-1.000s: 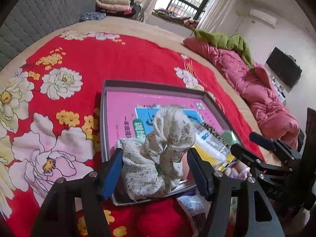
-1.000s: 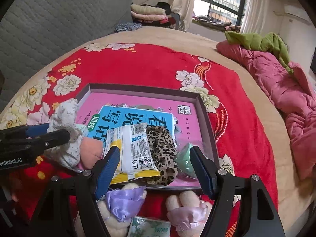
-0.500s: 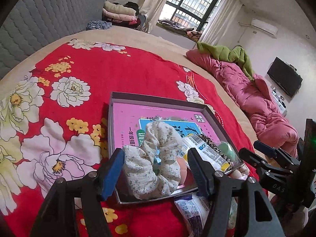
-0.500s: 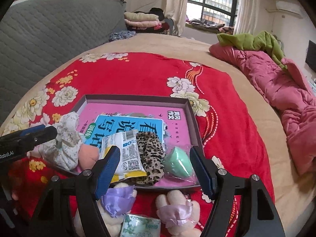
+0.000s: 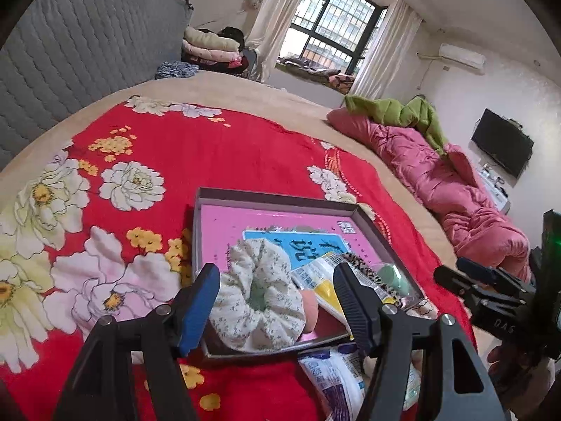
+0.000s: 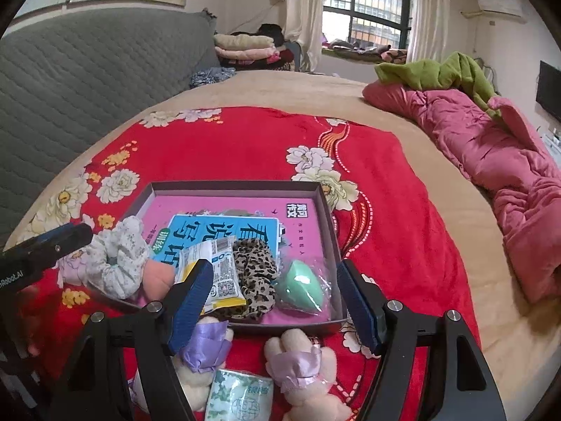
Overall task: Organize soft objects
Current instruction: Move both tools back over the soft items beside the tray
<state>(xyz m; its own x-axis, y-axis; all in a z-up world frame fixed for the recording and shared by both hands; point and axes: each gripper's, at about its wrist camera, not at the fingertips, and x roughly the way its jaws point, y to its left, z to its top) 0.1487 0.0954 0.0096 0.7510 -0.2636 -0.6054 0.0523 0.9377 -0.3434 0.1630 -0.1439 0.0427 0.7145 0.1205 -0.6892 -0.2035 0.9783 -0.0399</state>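
Observation:
A cream floral scrunchie (image 5: pixel 259 301) (image 6: pixel 119 263) lies in the near left corner of the grey tray (image 5: pixel 273 198) (image 6: pixel 231 186), partly over a peach soft thing (image 6: pixel 159 277). My left gripper (image 5: pixel 277 277) hovers above it, open, with neither pad pressing on the cloth. One of its fingers (image 6: pixel 63 240) shows just left of the scrunchie in the right wrist view. The tray also holds a leopard scrunchie (image 6: pixel 254 273), a green sponge in plastic (image 6: pixel 301 286) and a snack packet (image 6: pixel 217 270). My right gripper (image 6: pixel 274 270) (image 5: pixel 466 273) stands open above the tray's near edge, holding nothing.
Two cream plush toys with purple ribbons (image 6: pixel 298 365) (image 6: pixel 205 351) and a tissue pack (image 6: pixel 240 396) lie on the red floral blanket (image 6: pixel 245 140) in front of the tray. A pink quilt (image 6: pixel 491 154) runs along the bed's right side. A grey headboard (image 6: pixel 87 70) stands to the left.
Both grippers have risen and drawn back from the tray. The floral scrunchie, which stood up between the left fingers, has slumped flat into the tray corner.

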